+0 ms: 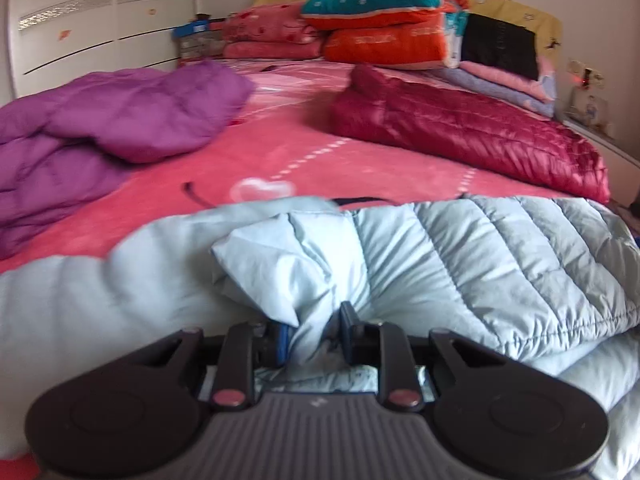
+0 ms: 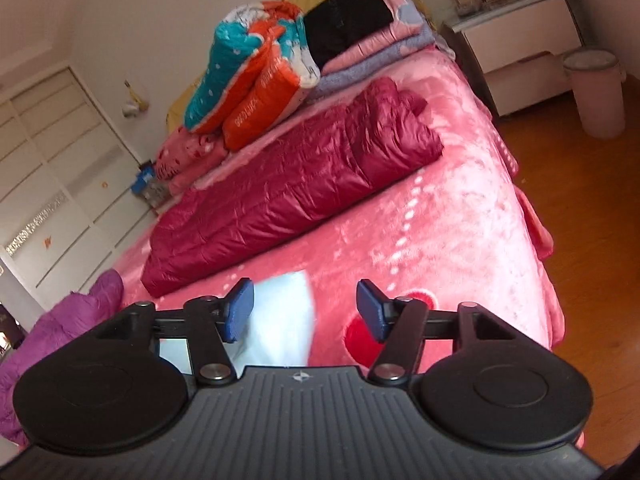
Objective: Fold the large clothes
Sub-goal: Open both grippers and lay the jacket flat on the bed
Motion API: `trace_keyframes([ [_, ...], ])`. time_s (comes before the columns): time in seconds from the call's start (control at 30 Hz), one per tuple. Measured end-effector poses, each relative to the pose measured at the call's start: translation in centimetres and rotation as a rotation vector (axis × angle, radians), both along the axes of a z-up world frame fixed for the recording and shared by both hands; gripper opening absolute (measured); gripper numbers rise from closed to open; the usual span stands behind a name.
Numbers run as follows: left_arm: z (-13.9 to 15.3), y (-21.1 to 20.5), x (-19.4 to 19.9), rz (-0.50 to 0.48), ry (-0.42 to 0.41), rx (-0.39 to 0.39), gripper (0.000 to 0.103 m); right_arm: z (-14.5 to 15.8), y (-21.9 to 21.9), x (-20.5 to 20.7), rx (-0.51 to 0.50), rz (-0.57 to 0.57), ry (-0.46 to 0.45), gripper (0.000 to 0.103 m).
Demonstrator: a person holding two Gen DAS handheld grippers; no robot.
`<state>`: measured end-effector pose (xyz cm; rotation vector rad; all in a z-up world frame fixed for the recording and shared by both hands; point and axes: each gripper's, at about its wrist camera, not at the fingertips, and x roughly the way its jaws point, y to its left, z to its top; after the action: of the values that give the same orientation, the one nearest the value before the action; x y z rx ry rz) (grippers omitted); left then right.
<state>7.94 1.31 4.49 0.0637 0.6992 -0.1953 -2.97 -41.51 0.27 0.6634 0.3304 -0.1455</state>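
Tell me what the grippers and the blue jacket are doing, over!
Left gripper shut on light blue jacket. Right gripper open, holding nothing. Jacket bunched, unfolded. Nothing in the way.

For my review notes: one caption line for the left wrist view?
Left tongs pinch a fold of the pale blue jacket on the pink bed.

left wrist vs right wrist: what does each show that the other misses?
Left wrist only: the left tongs pinching a bunch of the light blue jacket, whose quilted spread fills the foreground.
Right wrist only: the right tongs open and holding nothing, the wooden floor, a pink bin.
Both: the maroon jacket, the purple jacket, the pink bedspread.
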Motion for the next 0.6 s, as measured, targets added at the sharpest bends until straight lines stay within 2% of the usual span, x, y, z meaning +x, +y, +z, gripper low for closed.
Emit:
trace_keyframes([
  [0.13,-0.1,1.9,-0.2,0.021,0.013,0.03,0.022,0.7,0.8,0.3,0.016,0.04,-0.039,0.073],
  [0.2,-0.1,2.1,-0.1,0.016,0.019,0.026,0.023,1.3,1.9,1.5,-0.007,0.089,-0.056,0.073],
  [0.37,0.5,2.3,-0.4,-0.001,0.008,0.072,0.03,2.5,6.0,3.2,-0.098,0.247,-0.079,0.072],
  [0.43,0.9,2.9,-0.7,0.007,0.003,0.07,0.032,2.3,7.2,3.9,-0.14,0.286,-0.053,0.072],
  [0.53,2.0,3.5,-1.5,0.032,-0.022,0.069,0.037,1.2,7.9,5.3,-0.142,0.331,0.017,0.072],
  [0.6,3.2,3.7,-2.4,0.049,-0.056,0.085,0.043,0.5,8.2,6.0,-0.145,0.337,0.055,0.078],
])
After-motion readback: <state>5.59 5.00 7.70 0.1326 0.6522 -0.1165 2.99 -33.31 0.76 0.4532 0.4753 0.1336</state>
